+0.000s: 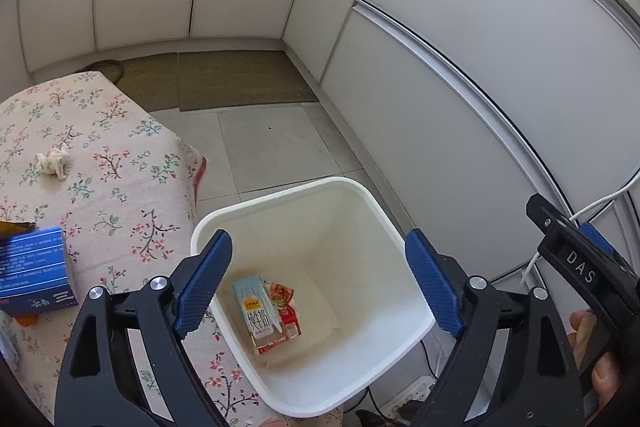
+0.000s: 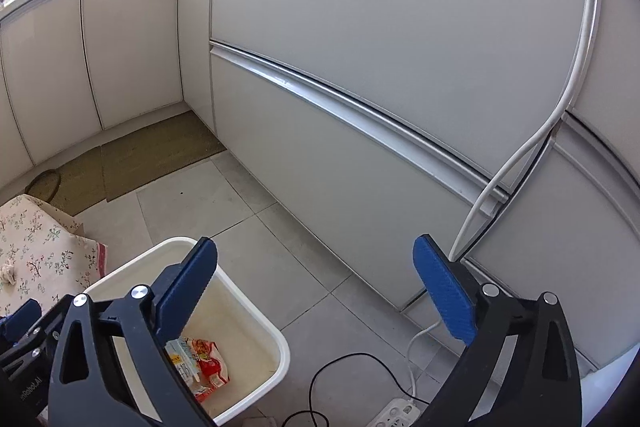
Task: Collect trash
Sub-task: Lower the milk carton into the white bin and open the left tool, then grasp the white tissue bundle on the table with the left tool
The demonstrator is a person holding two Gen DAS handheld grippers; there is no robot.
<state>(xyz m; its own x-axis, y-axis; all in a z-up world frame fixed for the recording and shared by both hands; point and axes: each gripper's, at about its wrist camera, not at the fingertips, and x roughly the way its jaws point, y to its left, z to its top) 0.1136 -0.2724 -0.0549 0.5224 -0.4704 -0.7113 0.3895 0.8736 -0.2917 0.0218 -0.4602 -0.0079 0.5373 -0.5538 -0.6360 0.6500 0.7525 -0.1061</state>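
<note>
Left wrist view: the left gripper point(image 1: 318, 283) is being held angled down over the white bin point(image 1: 360, 195), jaws wide and empty; a milk carton point(image 1: 256, 307) and red wrapper point(image 1: 286, 307) are lying inside, a crumpled tissue point(image 1: 54, 163) on the floral worktop point(image 1: 120, 187).

Right wrist view: the right gripper point(image 2: 316, 291) is being held tilted down beside the bin point(image 2: 280, 343), above the tiled floor point(image 2: 320, 299), jaws wide and empty.

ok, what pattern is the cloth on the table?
Pale beige tablecloth printed with small pink and green flower sprigs; clearest in the left wrist view.

The black body of the right gripper point(image 1: 580, 259) carries the white letters "DAS". The milk carton point(image 1: 258, 307) in the white bin point(image 1: 280, 203) shows the Chinese characters "纯牛奶". The blue box point(image 1: 34, 271) has white print, too small to read.
</note>
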